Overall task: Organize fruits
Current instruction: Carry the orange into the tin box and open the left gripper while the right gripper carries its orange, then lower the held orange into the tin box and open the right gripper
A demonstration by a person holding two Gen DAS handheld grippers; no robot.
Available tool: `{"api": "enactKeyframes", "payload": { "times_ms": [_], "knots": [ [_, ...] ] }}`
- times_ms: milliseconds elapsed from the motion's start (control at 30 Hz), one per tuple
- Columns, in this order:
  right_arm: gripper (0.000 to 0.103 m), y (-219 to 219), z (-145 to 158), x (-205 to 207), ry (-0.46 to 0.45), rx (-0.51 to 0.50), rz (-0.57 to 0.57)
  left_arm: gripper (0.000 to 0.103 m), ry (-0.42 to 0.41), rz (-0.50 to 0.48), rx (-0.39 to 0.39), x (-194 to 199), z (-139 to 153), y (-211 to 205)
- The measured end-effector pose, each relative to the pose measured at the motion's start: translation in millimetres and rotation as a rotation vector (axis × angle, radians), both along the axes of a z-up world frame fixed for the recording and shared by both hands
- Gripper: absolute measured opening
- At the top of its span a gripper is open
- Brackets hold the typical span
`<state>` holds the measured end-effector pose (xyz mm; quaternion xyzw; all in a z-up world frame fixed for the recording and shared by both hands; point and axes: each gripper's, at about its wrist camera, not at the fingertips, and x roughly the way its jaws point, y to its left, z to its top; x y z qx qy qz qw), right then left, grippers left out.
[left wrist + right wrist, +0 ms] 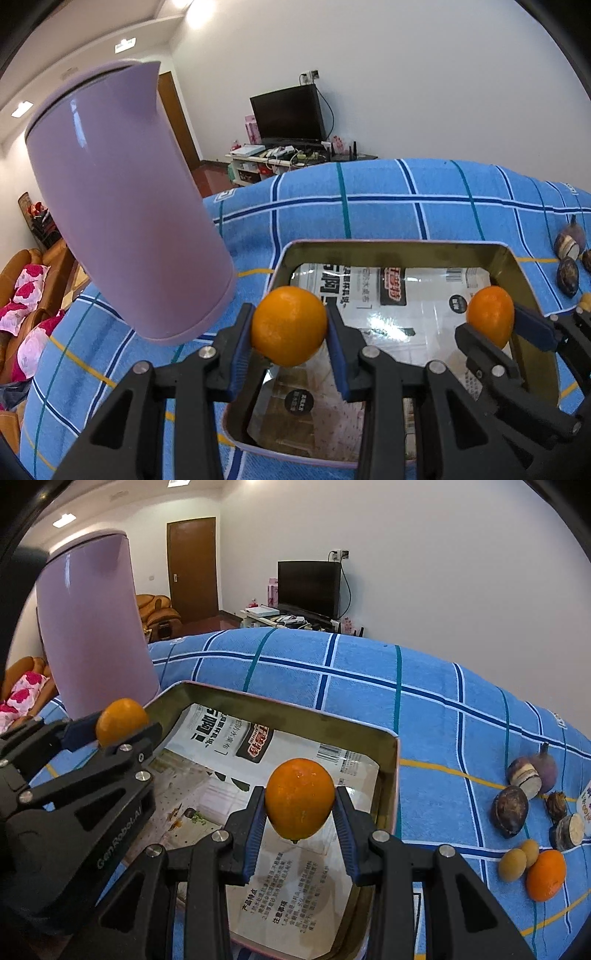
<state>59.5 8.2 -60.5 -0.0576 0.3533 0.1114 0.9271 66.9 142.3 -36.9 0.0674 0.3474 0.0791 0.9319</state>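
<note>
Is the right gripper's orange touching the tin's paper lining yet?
Apart. In the right wrist view the orange hangs clamped in the right gripper, printed lining visible beneath it in the tin.

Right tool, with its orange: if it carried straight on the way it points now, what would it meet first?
Most likely the printed paper lining the metal tray. The right tool is shut on an orange and angled down over the tray's interior; nothing shows between. Depth is unclear, so the far tray wall is possible.

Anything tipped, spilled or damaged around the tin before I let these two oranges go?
Nothing spilled or tipped. Each hand-held gripper, left and right, grips an intact orange over the paper-lined tin. Only oddity: two dark purple fruits on the blue cloth show pale cut faces.
</note>
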Motion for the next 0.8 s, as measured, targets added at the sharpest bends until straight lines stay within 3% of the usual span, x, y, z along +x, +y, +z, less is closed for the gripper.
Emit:
{"api": "enactKeyframes", "payload": {
  "times_ms": [133, 200, 300, 400, 467, 567, 667, 800],
  "knots": [
    [0.045, -3, 2, -3, -0.006, 0.012, 0.009, 0.04, 0.0, 0.002, 0.004, -1, 0, -1],
    [0.055, -3, 3, -5, -0.015, 0.003, 0.004, 0.04, 0.004, 0.011, 0.001, -1, 0, 1],
    [0.056, -5, 4, -7, -0.015, 0.023, 0.008, 0.042, 0.008, 0.015, -0.024, -2, 1, 5],
    [0.057, -8, 7, -10, -0.026, 0.034, 0.002, 0.059, -0.018, 0.023, -0.042, -4, 5, 8],
    [0.059, -12, 10, -12, -0.04, 0.049, -0.007, 0.084, -0.055, 0.05, -0.058, -9, 10, 13],
    [0.069, -22, 16, -17, -0.072, 0.087, -0.024, 0.1, -0.115, 0.071, -0.091, -16, 19, 20],
    [0.079, -29, 22, -23, -0.117, 0.109, -0.05, 0.103, -0.154, 0.066, -0.122, -21, 25, 22],
    [0.081, -33, 27, -27, -0.145, 0.118, -0.065, 0.103, -0.175, 0.058, -0.108, -24, 25, 15]
  ]
}}
